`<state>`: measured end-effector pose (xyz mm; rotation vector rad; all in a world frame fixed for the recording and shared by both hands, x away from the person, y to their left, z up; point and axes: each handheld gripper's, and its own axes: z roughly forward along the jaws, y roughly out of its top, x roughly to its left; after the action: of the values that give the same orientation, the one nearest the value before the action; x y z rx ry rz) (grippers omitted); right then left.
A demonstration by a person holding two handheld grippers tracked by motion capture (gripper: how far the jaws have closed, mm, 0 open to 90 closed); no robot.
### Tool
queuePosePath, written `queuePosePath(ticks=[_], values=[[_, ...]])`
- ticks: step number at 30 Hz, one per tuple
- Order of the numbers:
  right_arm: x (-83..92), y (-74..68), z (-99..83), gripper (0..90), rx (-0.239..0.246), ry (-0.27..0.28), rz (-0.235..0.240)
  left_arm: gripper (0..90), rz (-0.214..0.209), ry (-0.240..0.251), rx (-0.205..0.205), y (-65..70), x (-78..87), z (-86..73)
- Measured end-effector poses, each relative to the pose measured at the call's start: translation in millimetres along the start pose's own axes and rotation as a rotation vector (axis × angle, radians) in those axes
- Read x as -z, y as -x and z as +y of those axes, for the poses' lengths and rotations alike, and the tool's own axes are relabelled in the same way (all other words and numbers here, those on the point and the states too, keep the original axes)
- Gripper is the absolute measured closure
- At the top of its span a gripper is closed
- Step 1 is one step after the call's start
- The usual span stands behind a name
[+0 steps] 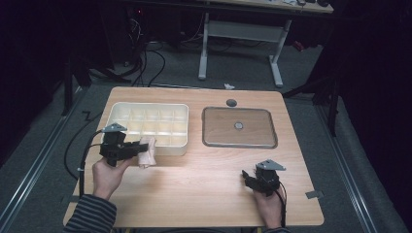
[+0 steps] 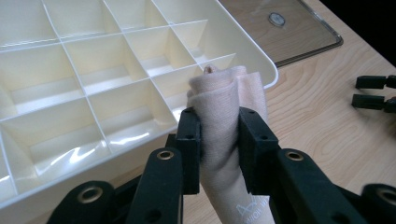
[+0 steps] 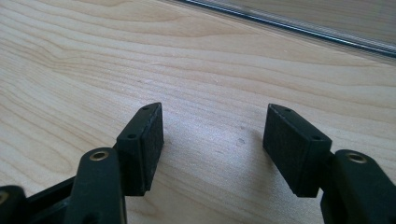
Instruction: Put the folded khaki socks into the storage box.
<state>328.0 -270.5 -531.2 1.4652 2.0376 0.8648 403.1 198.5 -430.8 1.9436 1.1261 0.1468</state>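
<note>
High view, left tool [image 1: 137, 149] gripping rolled cloth [image 1: 147, 152] beside tray rim [image 1: 160, 149]

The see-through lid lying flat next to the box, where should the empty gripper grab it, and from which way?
Probably by its near long edge, coming in low from the person's side. The clear lid lies flat on the table, so only its thin raised rim gives something to pinch. The right gripper is open, holds nothing and already sits just in front of that edge. The small round knob in the middle looks too small to pinch.
</note>
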Motion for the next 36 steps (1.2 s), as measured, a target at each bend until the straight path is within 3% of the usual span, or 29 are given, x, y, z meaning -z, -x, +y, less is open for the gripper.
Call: queuePosePath(ticks=[3, 5, 8, 15, 18, 25, 36], values=[[0.0, -0.1, 0.0, 37.9, -0.001, 0.000, 0.001, 72.1, 0.012, -0.004, -0.010, -0.6, -0.3, 4.0], [0.0, -0.2, 0.0, 37.8, -0.001, -0.001, 0.001, 72.2, 0.045, -0.014, -0.046, 2.7, 0.8, 7.2], [0.0, -0.2, 0.0, 37.6, 0.000, -0.001, 0.002, 72.2, 0.046, -0.008, -0.063, 5.4, 2.3, 11.0], [-0.1, 0.0, 0.1, 37.3, 0.006, 0.000, 0.003, 72.4, 0.022, 0.026, -0.045, 0.6, 2.6, 20.0], [-0.1, -0.1, 0.0, 37.3, 0.005, 0.000, 0.003, 72.4, 0.048, 0.019, -0.070, 0.7, 0.6, 23.8], [-0.1, -0.1, 0.0, 37.3, 0.005, -0.001, 0.002, 72.4, 0.005, 0.028, -0.031, -8.1, -6.0, 34.3], [-0.1, -0.1, 0.0, 37.2, 0.006, 0.000, 0.002, 72.5, -0.010, 0.043, -0.009, -15.5, -20.3, 46.5]])
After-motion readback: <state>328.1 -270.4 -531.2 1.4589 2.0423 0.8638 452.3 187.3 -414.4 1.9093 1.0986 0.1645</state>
